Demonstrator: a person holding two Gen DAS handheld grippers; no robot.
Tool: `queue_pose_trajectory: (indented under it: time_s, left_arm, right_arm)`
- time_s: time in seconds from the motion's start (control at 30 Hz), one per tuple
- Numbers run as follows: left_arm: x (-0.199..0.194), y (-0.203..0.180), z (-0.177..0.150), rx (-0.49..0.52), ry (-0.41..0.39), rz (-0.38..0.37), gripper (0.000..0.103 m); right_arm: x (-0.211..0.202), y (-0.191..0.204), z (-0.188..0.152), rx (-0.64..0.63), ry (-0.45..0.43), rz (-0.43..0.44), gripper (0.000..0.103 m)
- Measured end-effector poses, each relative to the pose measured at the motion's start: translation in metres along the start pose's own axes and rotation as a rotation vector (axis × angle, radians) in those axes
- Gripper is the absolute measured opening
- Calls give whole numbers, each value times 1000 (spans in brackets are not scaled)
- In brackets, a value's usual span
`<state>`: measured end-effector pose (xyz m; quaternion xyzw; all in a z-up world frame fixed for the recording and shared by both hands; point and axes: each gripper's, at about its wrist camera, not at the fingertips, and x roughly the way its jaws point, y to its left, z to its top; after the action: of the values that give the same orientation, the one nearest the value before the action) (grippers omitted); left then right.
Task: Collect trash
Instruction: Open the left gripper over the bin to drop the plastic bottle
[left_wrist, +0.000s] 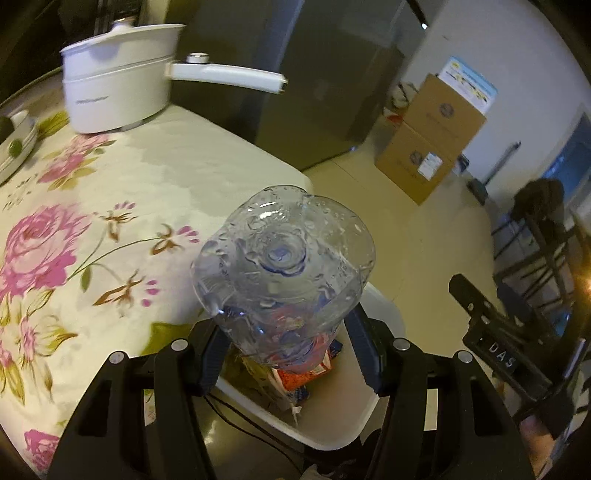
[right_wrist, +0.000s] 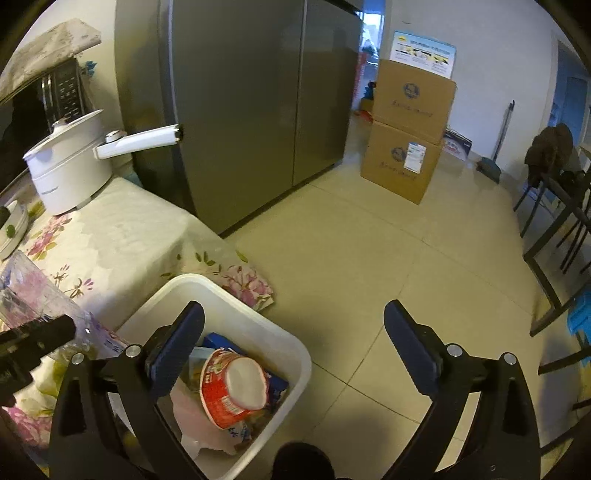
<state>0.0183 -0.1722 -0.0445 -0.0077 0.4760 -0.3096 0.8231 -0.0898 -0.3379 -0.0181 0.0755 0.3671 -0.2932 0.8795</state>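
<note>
My left gripper (left_wrist: 284, 350) is shut on a clear crumpled plastic bottle (left_wrist: 284, 269), base toward the camera, held above the white trash bin (left_wrist: 332, 432) beside the table. The bottle also shows at the left edge of the right wrist view (right_wrist: 33, 291). My right gripper (right_wrist: 295, 350) is open and empty, over the bin's right side and the floor. The white bin (right_wrist: 258, 328) holds a red and white paper cup (right_wrist: 232, 387), a blue packet (right_wrist: 218, 341) and other wrappers. The right gripper shows at the right of the left wrist view (left_wrist: 480, 314).
A table with a floral cloth (left_wrist: 110, 206) carries a white electric pot (left_wrist: 118, 92) and a stack of plates (left_wrist: 14, 147). A steel fridge (right_wrist: 240, 110), stacked cardboard boxes (right_wrist: 406, 140) and dark chairs (right_wrist: 554, 221) stand around the tiled floor (right_wrist: 369, 240).
</note>
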Motion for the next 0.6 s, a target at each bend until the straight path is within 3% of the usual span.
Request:
queue_pose_trajectory:
  time_s: [0.2, 0.27, 0.53, 0.6]
  left_arm:
    - [14, -13, -2, 58, 18, 14, 59]
    - [16, -15, -2, 72, 17, 21, 65]
    - [18, -15, -2, 79, 20, 44, 67]
    - [14, -13, -2, 83, 2, 76, 76]
  right_arm:
    - [1, -8, -2, 17, 3, -26, 96]
    - [3, -10, -2, 22, 6, -30, 96]
    - [1, -8, -2, 28, -5, -37, 96]
    - [0, -4, -1, 28, -11, -32, 96]
